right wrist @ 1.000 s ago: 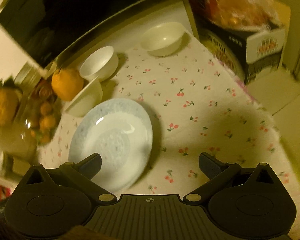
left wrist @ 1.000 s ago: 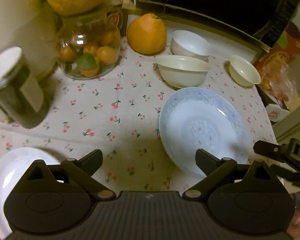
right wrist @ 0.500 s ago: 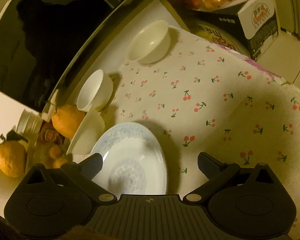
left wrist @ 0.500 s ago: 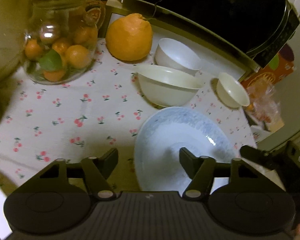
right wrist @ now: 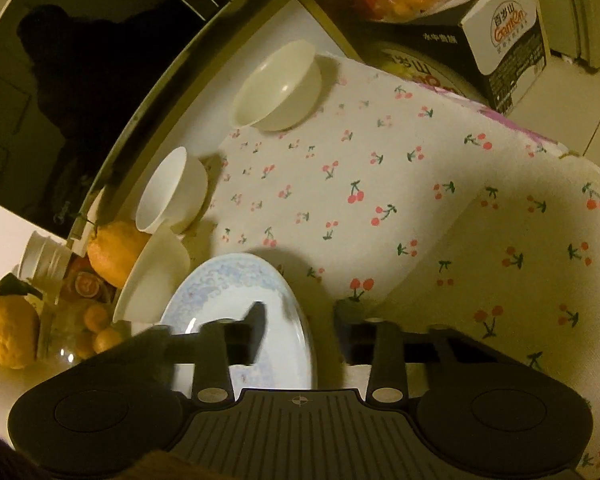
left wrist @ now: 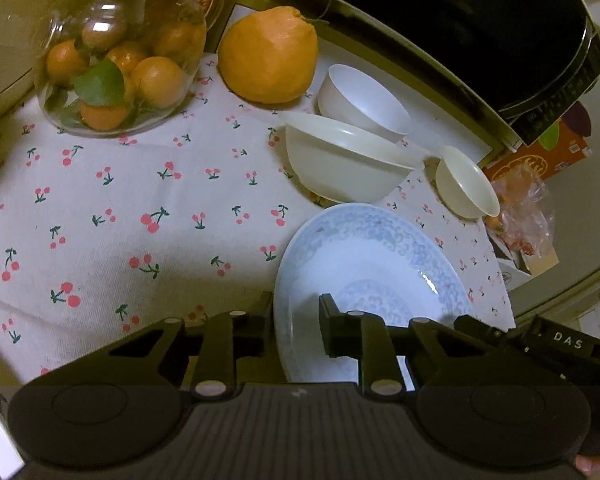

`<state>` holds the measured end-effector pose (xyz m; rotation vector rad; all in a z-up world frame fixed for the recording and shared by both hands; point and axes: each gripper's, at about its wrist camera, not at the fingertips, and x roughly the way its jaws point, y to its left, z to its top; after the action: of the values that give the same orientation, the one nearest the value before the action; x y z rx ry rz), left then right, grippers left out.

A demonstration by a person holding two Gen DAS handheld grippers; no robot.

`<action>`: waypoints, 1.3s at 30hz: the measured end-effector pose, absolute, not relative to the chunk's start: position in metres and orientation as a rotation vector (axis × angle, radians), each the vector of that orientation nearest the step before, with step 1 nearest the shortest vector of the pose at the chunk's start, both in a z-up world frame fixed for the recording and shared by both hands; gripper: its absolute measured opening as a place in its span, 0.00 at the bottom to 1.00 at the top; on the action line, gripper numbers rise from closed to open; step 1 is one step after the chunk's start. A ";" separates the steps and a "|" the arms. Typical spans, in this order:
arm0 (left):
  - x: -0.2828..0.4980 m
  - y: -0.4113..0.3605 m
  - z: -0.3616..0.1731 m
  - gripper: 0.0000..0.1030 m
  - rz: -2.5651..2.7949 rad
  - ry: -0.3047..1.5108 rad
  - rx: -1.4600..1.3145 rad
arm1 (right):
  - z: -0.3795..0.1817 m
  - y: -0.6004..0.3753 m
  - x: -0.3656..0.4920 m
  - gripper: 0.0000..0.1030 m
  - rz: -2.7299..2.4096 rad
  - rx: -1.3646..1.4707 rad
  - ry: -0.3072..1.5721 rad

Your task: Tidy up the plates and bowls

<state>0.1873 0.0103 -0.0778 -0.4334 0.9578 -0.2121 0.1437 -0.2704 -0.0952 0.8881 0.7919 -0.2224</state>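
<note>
One blue-patterned plate (left wrist: 380, 276) lies on the cherry tablecloth (left wrist: 140, 216). The left gripper (left wrist: 296, 320) and the right gripper (right wrist: 300, 328) each straddle its rim, narrowed, perhaps clamping; I cannot tell. Behind stand three bowls: one big (left wrist: 348, 160), two small (left wrist: 364, 100) (left wrist: 466, 188).

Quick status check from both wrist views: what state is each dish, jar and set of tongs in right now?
Blue-patterned plate: flat on the cloth, rim straddled by both tongs.
Left tongs: narrowed around the plate's near rim; contact unclear.
Right tongs: partly open around the plate's edge, not clamped.
Large cream bowl: upright, empty.
White bowl: upright, empty.
Small cream bowl: upright, tilted, empty.
Glass jar: holds small oranges.
</note>
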 end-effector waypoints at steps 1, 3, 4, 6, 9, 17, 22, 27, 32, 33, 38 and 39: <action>0.187 0.011 -0.078 0.18 -0.209 0.959 -0.433 | -0.095 -0.269 0.144 0.20 -0.212 0.887 0.792; 0.187 0.011 -0.077 0.16 -0.206 0.959 -0.434 | -0.091 -0.266 0.145 0.19 -0.218 0.853 0.796; 0.186 0.012 -0.077 0.16 -0.204 0.961 -0.434 | -0.090 -0.264 0.145 0.19 -0.220 0.838 0.803; 0.184 0.010 -0.076 0.16 -0.203 0.962 -0.415 | -0.085 -0.261 0.146 0.19 -0.224 0.811 0.823; 0.181 0.009 -0.071 0.16 -0.211 0.956 -0.381 | -0.073 -0.257 0.145 0.19 -0.204 0.764 0.819; 0.166 0.006 -0.064 0.16 -0.256 0.979 -0.323 | -0.065 -0.258 0.136 0.19 -0.221 0.740 0.890; 0.160 0.000 -0.067 0.16 -0.280 1.001 -0.282 | -0.066 -0.262 0.130 0.19 -0.244 0.745 0.927; 0.157 -0.005 -0.073 0.16 -0.292 1.015 -0.246 | -0.064 -0.262 0.128 0.19 -0.264 0.731 0.946; 0.154 -0.007 -0.075 0.16 -0.303 1.008 -0.230 | -0.067 -0.265 0.128 0.19 -0.283 0.747 0.960; 0.153 -0.007 -0.075 0.16 -0.306 1.006 -0.225 | -0.068 -0.265 0.127 0.19 -0.288 0.752 0.964; 0.151 -0.008 -0.076 0.16 -0.316 0.993 -0.195 | -0.072 -0.266 0.127 0.19 -0.297 0.761 0.976; 0.150 -0.008 -0.075 0.16 -0.318 0.993 -0.194 | -0.073 -0.265 0.127 0.19 -0.295 0.757 0.977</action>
<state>0.1504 -0.0082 -0.0754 -0.1940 0.9930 -0.3179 0.1266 -0.2652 -0.0725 0.7565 0.9773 -0.2954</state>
